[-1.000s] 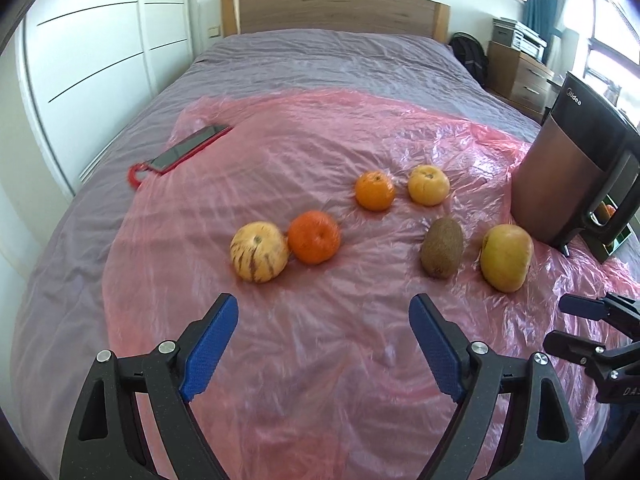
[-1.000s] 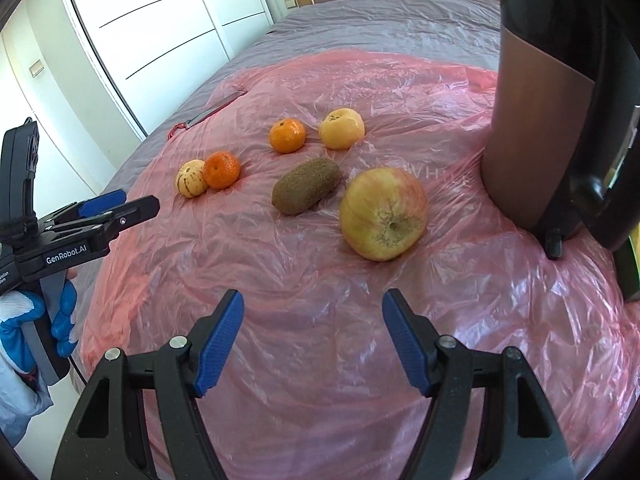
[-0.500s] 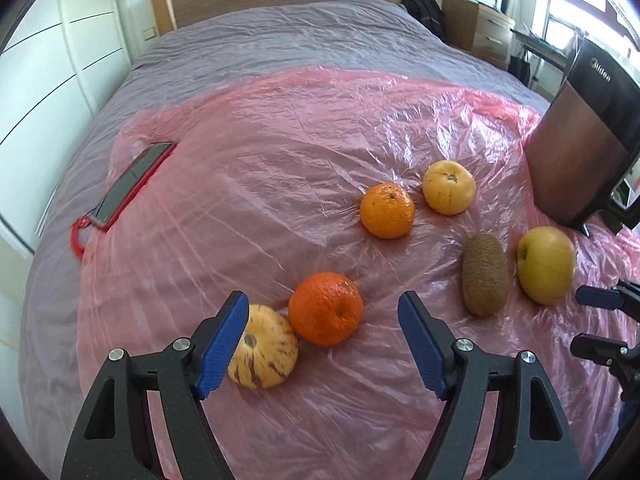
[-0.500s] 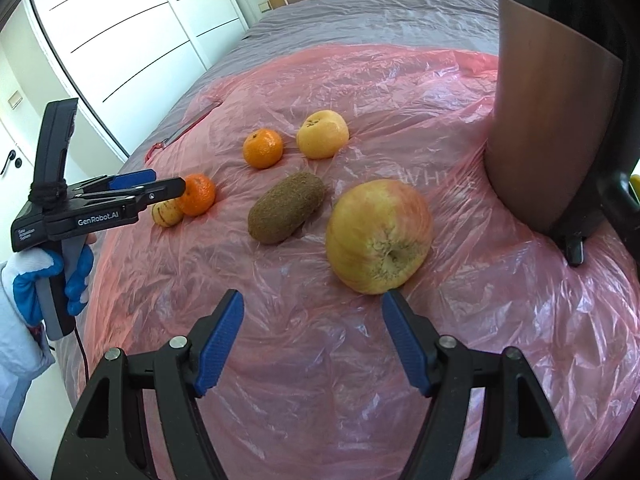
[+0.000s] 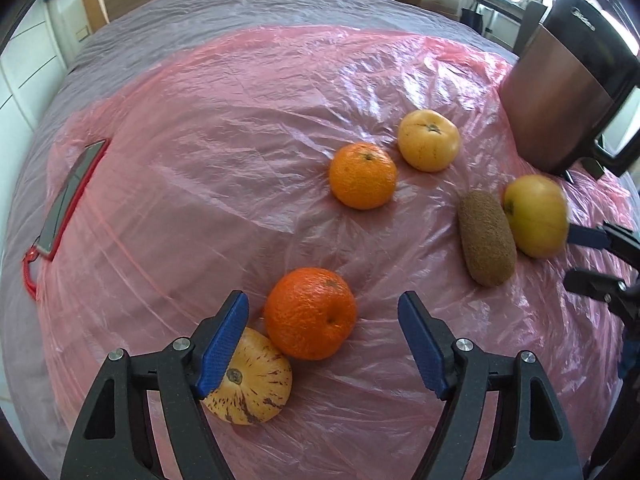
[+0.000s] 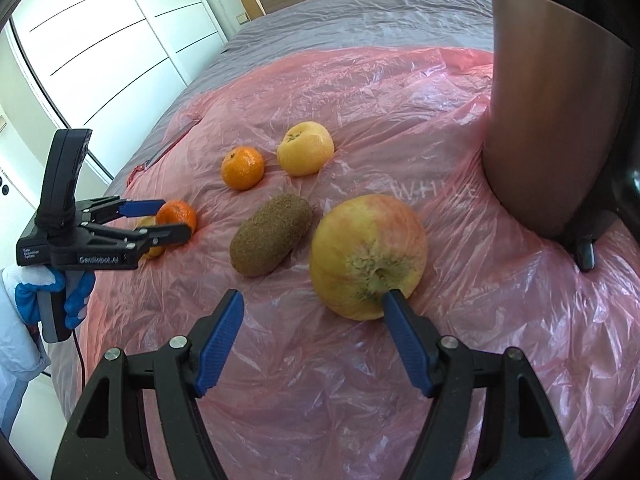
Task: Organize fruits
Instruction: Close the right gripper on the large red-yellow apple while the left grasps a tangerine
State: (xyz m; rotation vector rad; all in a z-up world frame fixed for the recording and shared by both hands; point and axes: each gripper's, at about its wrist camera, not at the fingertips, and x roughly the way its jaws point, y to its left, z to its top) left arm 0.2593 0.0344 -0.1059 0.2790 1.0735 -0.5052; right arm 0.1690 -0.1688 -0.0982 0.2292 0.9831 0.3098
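Note:
Several fruits lie on a pink plastic sheet [image 5: 224, 160] spread over a bed. My left gripper [image 5: 322, 298] is open and straddles the deep orange mandarin [image 5: 310, 314] without its pads touching it. A striped yellow fruit [image 5: 248, 384] lies under its left finger. In the right wrist view the left gripper [image 6: 174, 218] hangs around the same mandarin [image 6: 180, 213]. My right gripper [image 6: 313, 300] is open, its right fingertip at the near side of the apple [image 6: 366, 256]. A kiwi [image 6: 272, 234] lies left of the apple. Farther back are a second mandarin [image 6: 243, 168] and a pale yellow fruit [image 6: 306, 148].
A tall copper and black appliance [image 6: 552, 120] stands on the sheet right of the apple. A phone in a red case [image 5: 68, 196] lies at the sheet's left edge. A gloved hand [image 6: 52, 292] holds the left gripper. White wardrobe doors [image 6: 120, 40] run along the bed's left side.
The left gripper came forward and down over the deep orange mandarin, and its jaws narrowed a little. The right gripper moved closer to the apple.

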